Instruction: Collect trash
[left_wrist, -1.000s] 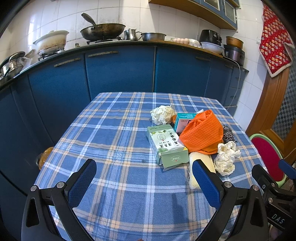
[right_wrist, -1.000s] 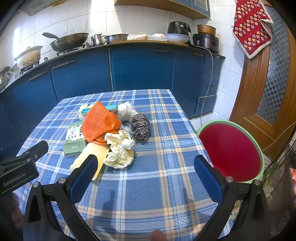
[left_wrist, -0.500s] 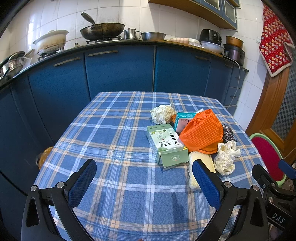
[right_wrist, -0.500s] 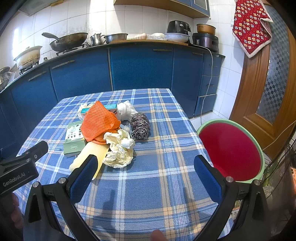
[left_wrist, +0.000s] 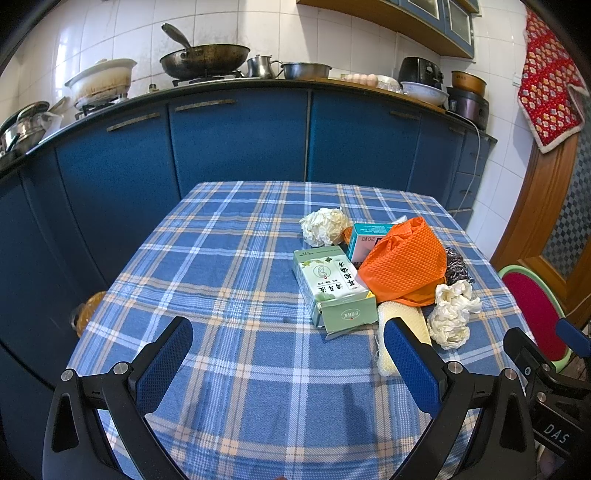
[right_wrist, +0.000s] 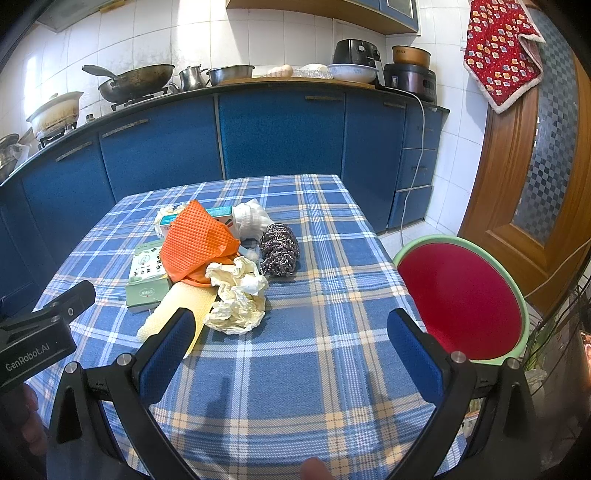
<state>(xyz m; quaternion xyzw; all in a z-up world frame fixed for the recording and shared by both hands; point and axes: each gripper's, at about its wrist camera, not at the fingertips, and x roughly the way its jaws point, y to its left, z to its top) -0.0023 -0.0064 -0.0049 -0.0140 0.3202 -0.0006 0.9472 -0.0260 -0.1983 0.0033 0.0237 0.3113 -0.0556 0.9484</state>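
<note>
A pile of trash lies on the blue plaid table (left_wrist: 229, 280): a green box (left_wrist: 330, 286), a teal box (left_wrist: 365, 240), an orange cloth (left_wrist: 404, 264), a crumpled white paper ball (left_wrist: 323, 226), a crumpled cream paper (left_wrist: 452, 314), a yellow sponge cloth (left_wrist: 395, 325) and a steel scourer (right_wrist: 279, 249). My left gripper (left_wrist: 288, 363) is open and empty, above the near table, left of the pile. My right gripper (right_wrist: 290, 354) is open and empty, just in front of the cream paper (right_wrist: 238, 295). A red basin with a green rim (right_wrist: 461, 299) sits right of the table.
Blue kitchen cabinets (left_wrist: 236, 140) run behind the table, with a wok (left_wrist: 203, 61), pots and appliances on the counter. A wooden door (right_wrist: 535, 155) stands at the right. A red quilted cloth (right_wrist: 498, 51) hangs on the wall.
</note>
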